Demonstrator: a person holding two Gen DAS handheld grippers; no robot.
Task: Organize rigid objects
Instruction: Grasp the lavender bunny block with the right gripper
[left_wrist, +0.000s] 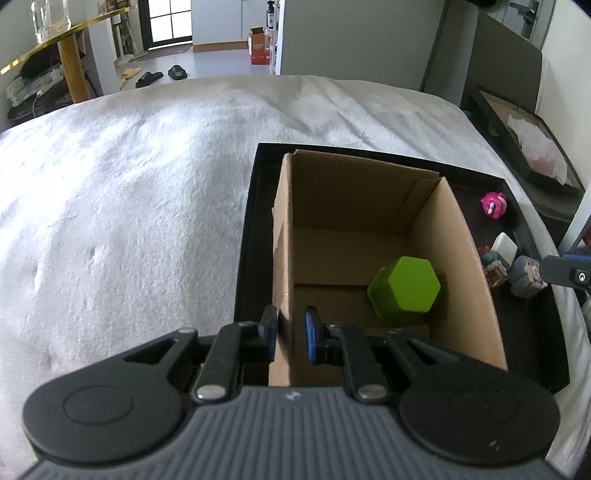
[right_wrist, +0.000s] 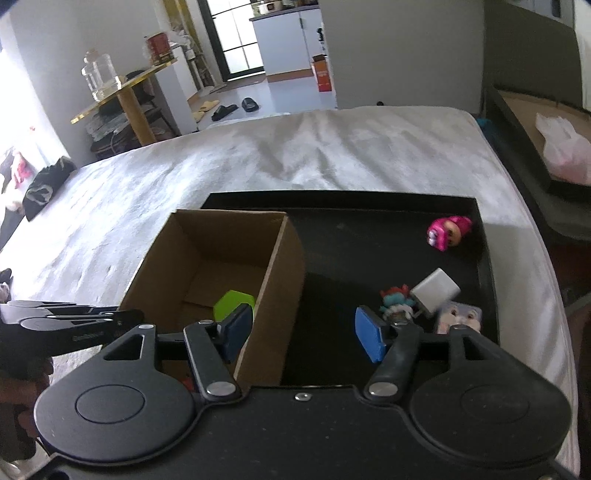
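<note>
Left gripper (left_wrist: 291, 334) fingers pinch the open brown cardboard box's (left_wrist: 454, 236) wall, steadying it; right gripper (right_wrist: 304, 332) fingers spread, probably next reaching toward the small white rectangular block (right_wrist: 436, 293) at two o'clock.

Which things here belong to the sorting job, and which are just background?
Job: brown cardboard box, green hexagonal block, pink round toy, white rectangular block, black shallow tray.

Background: black slippers, clear glass jar.
</note>
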